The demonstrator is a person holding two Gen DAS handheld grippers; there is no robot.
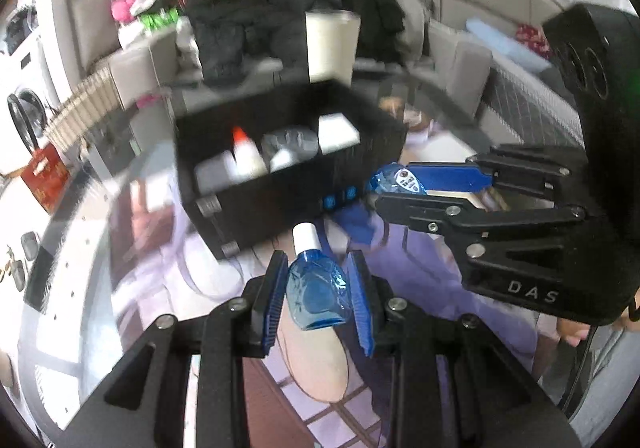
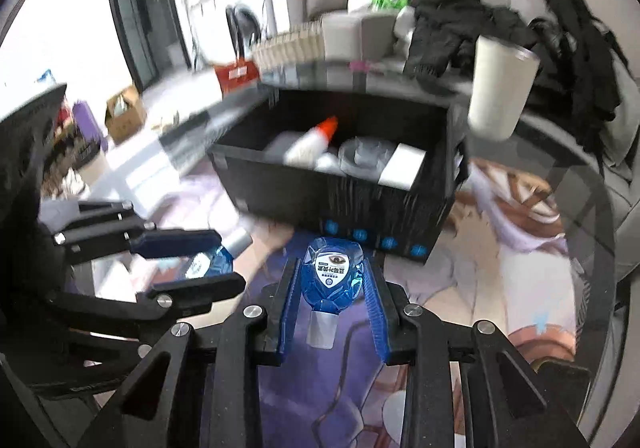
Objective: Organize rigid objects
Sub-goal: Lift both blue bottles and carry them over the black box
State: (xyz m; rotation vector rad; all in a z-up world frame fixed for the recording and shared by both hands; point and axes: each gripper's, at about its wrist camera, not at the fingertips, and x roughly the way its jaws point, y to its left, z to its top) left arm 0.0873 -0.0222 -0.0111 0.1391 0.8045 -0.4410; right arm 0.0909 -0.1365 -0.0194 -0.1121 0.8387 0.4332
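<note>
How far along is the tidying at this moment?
Done: the black bin already holds a glue bottle and other white items. In hand: each tool grips a blue bottle, left and right, both short of the bin. Left: drop both in; I can't see other loose items.

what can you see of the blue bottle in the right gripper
The blue bottle is small, of clear blue faceted plastic, with a white shield label bearing an eye mark and a pale cap pointing back toward the camera. The right gripper clamps it between blue pads on both sides. It hangs in the air just before the black bin, touching nothing else that shows.
</note>
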